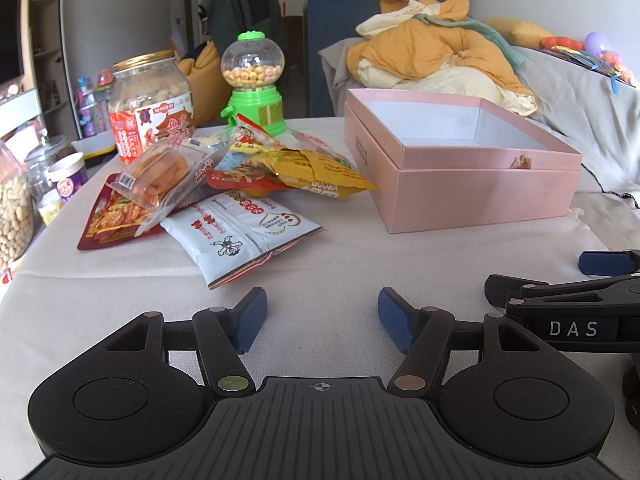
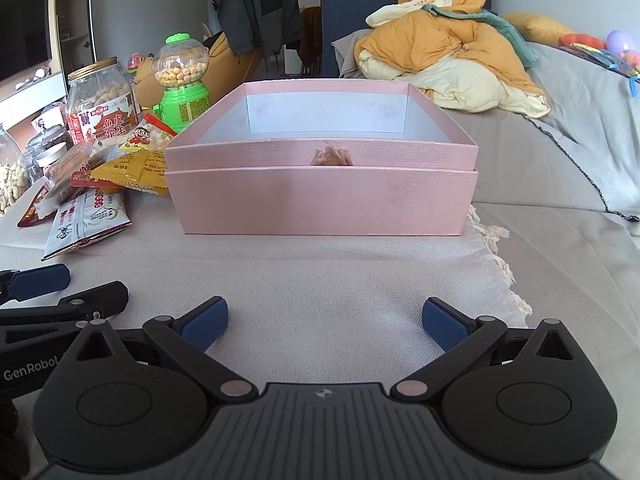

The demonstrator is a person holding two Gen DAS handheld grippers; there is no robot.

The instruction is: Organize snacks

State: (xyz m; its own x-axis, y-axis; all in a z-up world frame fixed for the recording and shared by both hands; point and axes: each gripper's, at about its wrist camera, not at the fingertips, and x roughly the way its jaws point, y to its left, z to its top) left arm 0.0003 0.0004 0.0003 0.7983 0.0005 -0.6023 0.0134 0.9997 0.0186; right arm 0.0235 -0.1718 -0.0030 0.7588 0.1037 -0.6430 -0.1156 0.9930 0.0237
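A pile of snack packets lies on the cloth-covered table: a white packet (image 1: 240,228), a clear-wrapped cake (image 1: 160,176), a red packet (image 1: 108,220) and a yellow packet (image 1: 316,172). It also shows at the left in the right wrist view (image 2: 88,216). An open pink box (image 1: 460,168) stands to the right of the pile; I see nothing inside it (image 2: 320,184). My left gripper (image 1: 322,320) is open and empty, low over the cloth in front of the pile. My right gripper (image 2: 324,322) is open and empty, facing the box.
A peanut jar (image 1: 150,108) and a green candy dispenser (image 1: 254,84) stand behind the pile. Glass jars (image 1: 16,212) stand at the left edge. A sofa with heaped orange and cream bedding (image 1: 436,52) lies behind the box. The cloth's fringed edge (image 2: 500,264) runs at the right.
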